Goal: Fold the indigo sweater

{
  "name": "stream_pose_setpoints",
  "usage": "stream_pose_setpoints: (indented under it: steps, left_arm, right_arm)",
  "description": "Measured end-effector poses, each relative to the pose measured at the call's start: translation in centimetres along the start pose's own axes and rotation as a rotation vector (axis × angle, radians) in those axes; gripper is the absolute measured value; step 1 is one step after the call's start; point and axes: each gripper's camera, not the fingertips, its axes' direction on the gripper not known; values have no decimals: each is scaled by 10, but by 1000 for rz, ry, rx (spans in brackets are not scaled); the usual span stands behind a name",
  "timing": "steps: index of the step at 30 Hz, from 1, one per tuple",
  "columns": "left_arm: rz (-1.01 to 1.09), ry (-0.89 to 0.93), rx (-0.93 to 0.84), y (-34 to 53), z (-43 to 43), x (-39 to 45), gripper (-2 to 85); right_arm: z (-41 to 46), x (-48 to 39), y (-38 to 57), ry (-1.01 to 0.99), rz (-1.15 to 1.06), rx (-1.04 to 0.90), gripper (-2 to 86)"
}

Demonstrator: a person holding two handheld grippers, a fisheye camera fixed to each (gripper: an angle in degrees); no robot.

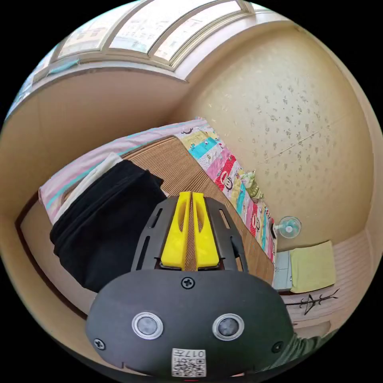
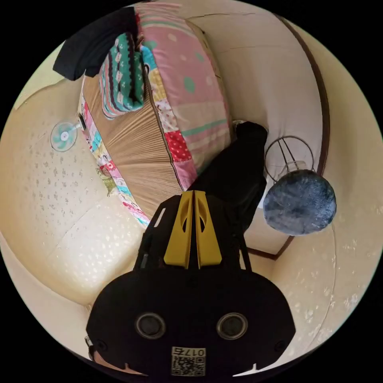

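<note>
The indigo sweater (image 1: pixel 103 227) looks almost black. It lies bunched on the bed's brown ribbed mat (image 1: pixel 175 163) and partly hangs over the bed edge. In the left gripper view my left gripper (image 1: pixel 190 196) hovers over the mat just right of the sweater, its yellow jaws pressed together with nothing between them. In the right gripper view the sweater (image 2: pixel 235 175) drapes down the side of the bed. My right gripper (image 2: pixel 193 193) is held in front of its lower edge with the jaws shut. No cloth shows between them.
A patchwork quilt (image 1: pixel 227 175) runs along the wall side of the bed. A green patterned folded cloth (image 2: pixel 121 76) and another dark cloth (image 2: pixel 91 40) lie at the far end. A blue fuzzy stool (image 2: pixel 299 201), a small fan (image 1: pixel 289 227) and a yellow-green cloth (image 1: pixel 313 265) stand nearby.
</note>
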Motion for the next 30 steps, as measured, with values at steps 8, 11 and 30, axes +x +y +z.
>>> stream_pose_setpoints:
  steps: [8,11,30]
  left_arm:
    - [395,-18,8,106,-12,133,-10]
    - [444,103,-23,148,-7,170,-10]
    - [274,212,-14,350,-21,250,-10]
  right_arm:
    - [-38,-77,-52,-487,-79,115,4]
    - [-36,-112,-74,-436,-94,75,4]
    - [32,-411,-147,648,-642,-120,17]
